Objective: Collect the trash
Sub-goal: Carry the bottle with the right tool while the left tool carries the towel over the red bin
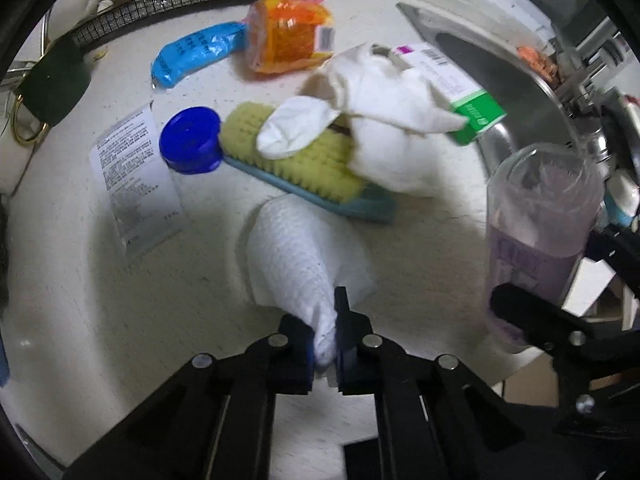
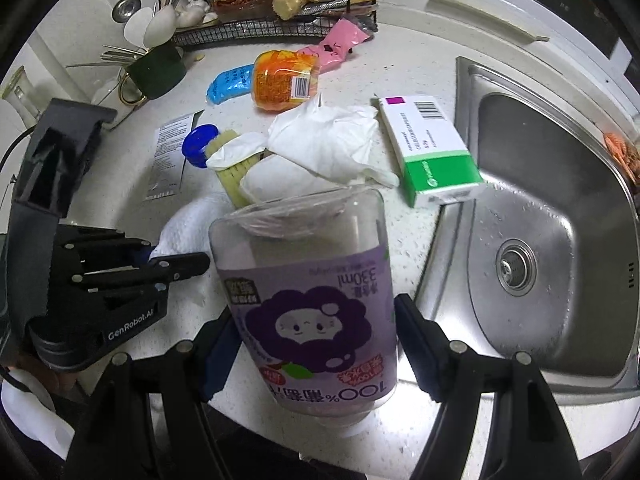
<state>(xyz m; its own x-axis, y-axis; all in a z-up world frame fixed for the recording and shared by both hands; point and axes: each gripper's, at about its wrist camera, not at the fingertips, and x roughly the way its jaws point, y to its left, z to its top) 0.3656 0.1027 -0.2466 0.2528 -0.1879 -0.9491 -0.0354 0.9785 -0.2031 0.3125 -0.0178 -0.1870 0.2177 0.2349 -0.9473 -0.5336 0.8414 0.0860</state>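
White textured paper towel (image 1: pixel 298 256), lower centre of the left wrist view, is clamped at its twisted end by the left tongs (image 1: pixel 325 346); its long axis runs up-frame toward the yellow-bristled scrub brush (image 1: pixel 296 160). Right tongs (image 2: pixel 316 344) straddle one clear purple-labelled plastic bottle (image 2: pixel 312 300), inverted, pads touching its sides. Count on the speckled tabletop (image 2: pixel 400 64): one crumpled white tissue (image 2: pixel 332 140), one green-and-white box (image 2: pixel 432 152), three wrappers upper frame. Left tongs nearer the tissue.

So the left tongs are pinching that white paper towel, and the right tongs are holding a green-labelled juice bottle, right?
Nearly. The left tongs do pinch the white paper towel, but the juice bottle between the right tongs has a purple label, not green, as the right wrist view shows. The green thing is the end of the medicine box by the sink.
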